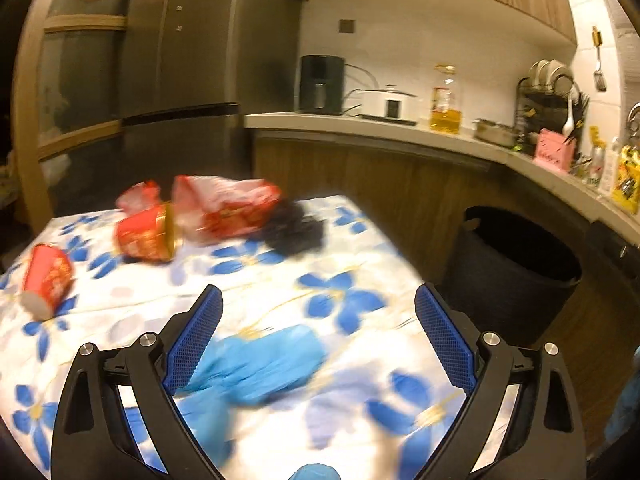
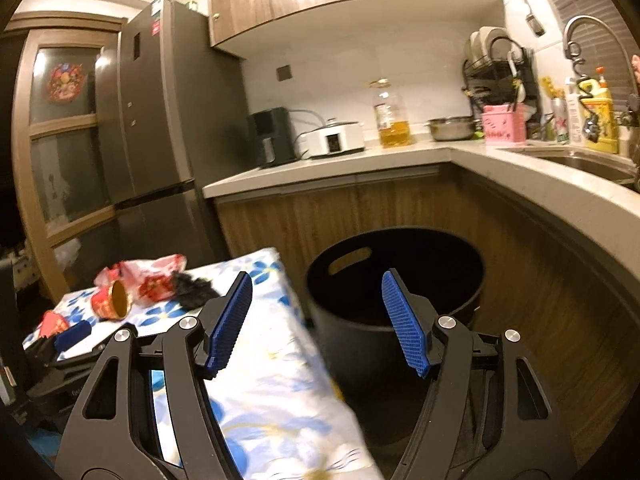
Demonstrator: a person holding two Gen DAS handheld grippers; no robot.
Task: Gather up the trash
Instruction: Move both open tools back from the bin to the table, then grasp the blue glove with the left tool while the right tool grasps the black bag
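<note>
On the flowered tablecloth (image 1: 352, 420) lies a crumpled blue glove (image 1: 264, 364), just below and between the wide-apart fingers of my left gripper (image 1: 318, 300), which is open and touches nothing. Farther back lie a red paper cup (image 1: 48, 280) on its side, a second red cup (image 1: 148, 234), a red-and-white plastic bag (image 1: 228, 208) and a black fluffy clump (image 1: 296, 226). My right gripper (image 2: 316, 280) is open and empty, hanging over the table's edge beside the black bin (image 2: 400, 280). The left gripper (image 2: 74, 334) shows at the left of the right wrist view.
The black bin (image 1: 516, 268) stands on the wooden floor between the table and the L-shaped counter (image 2: 400, 160), which carries an oil bottle (image 2: 394, 116), appliances, a pink box and a dish rack. A grey fridge (image 2: 160, 120) stands behind the table.
</note>
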